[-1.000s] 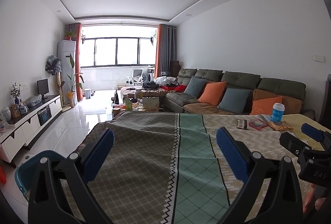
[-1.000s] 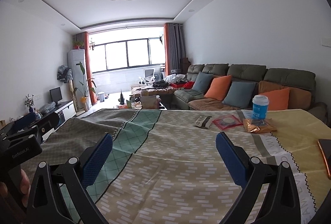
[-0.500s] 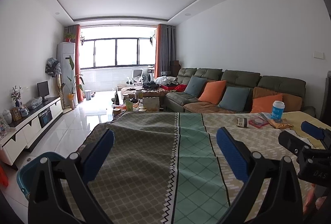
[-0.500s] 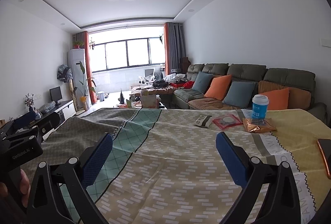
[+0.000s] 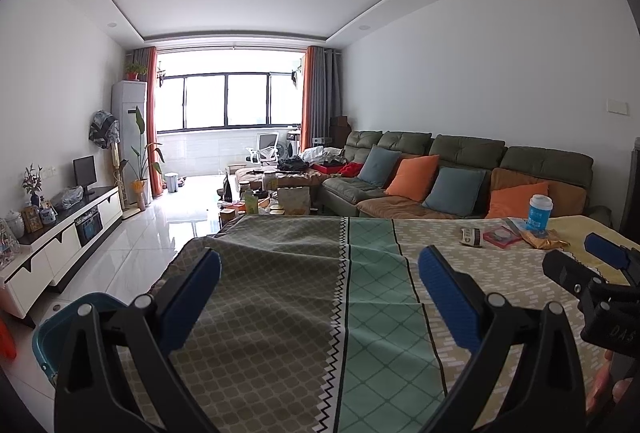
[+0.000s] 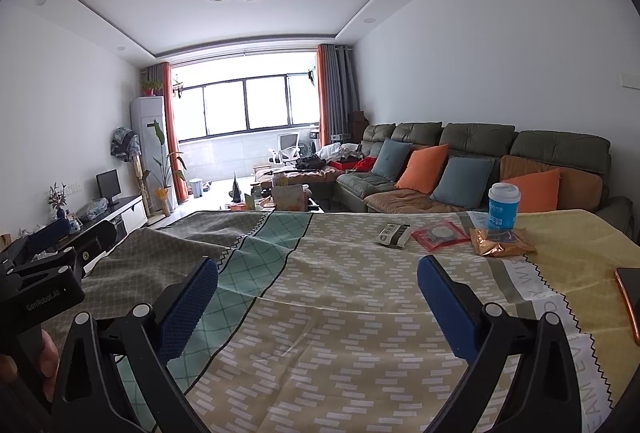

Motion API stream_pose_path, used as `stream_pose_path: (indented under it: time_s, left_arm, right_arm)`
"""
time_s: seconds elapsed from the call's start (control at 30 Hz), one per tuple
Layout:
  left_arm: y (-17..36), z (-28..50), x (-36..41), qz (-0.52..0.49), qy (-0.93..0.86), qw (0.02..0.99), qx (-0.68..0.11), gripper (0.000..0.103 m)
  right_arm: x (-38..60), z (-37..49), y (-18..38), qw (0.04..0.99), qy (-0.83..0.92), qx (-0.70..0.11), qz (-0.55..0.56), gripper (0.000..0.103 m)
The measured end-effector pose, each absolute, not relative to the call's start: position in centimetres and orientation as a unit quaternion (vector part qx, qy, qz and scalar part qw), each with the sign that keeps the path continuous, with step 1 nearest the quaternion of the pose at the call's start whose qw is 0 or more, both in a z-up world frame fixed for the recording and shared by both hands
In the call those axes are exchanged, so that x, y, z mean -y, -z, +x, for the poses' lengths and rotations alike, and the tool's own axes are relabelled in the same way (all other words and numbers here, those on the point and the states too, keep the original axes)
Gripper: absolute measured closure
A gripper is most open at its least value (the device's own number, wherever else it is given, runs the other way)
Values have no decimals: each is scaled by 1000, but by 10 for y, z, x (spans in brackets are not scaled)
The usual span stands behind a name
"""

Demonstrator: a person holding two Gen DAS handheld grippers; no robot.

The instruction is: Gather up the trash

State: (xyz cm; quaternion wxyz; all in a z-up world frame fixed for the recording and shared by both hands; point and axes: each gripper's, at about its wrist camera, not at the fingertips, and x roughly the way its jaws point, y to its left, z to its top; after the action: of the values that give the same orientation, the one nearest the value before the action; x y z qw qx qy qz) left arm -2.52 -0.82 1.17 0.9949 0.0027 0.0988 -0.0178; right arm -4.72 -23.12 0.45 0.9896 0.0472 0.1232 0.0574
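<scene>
Patterned cloth [image 6: 340, 313] in olive, green and yellow panels covers the table. Both grippers hover over its near part, side by side.

Left gripper [image 5: 320, 293]: jaws wide apart, nothing between the blue pads [image 5: 448, 297]; olive and green panels show below the gap.
Right gripper [image 6: 318, 297]: jaws wide apart, empty; beige brick-pattern panel below.

Trash sits in a cluster on the far right part of the table, well apart from both grippers:
- black-and-white packet [image 6: 394, 235], lying flat, leftmost;
- red wrapper [image 6: 440, 234], flat, just beside the packet;
- gold foil bag [image 6: 502, 247], crumpled, just right of the red wrapper;
- blue paper cup [image 6: 503, 211] with a white lid, upright, right behind the foil bag; whether they touch, cannot tell.

A phone [image 6: 632, 297] with an orange edge lies at the right margin of the table, apart from the cluster.

In the left wrist view a teal bin [image 5: 52, 329] stands on the floor beside the table's left side, partly hidden by the gripper body. A fingertip [image 5: 604, 381] shows at the lower right, under the other gripper's body.

Behind the table: a green sofa [image 6: 480, 141] with orange and blue cushions.
</scene>
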Motion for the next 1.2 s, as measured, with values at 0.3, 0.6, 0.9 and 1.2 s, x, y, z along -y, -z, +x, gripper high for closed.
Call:
stream_pose_path:
  time_s: [0.3,0.6,0.9,1.2]
  left_arm:
    - [-11,-25,7,3,18,995,-99,4]
    - [-11,-25,7,3,18,995,-99,4]
    - [-12,-25,5,3,15,995,-98,4]
    - [-12,-24,3,4,13,995,-98,4]
  right_arm:
    - [231,-47,-5,990,-57,-123,48,4]
    - [231,-47,-4,990,-57,-122,47,4]
    - [231,-47,-4,990,-57,-121,49,4]
    - [232,-46,-3,990,-58,-122,48,4]
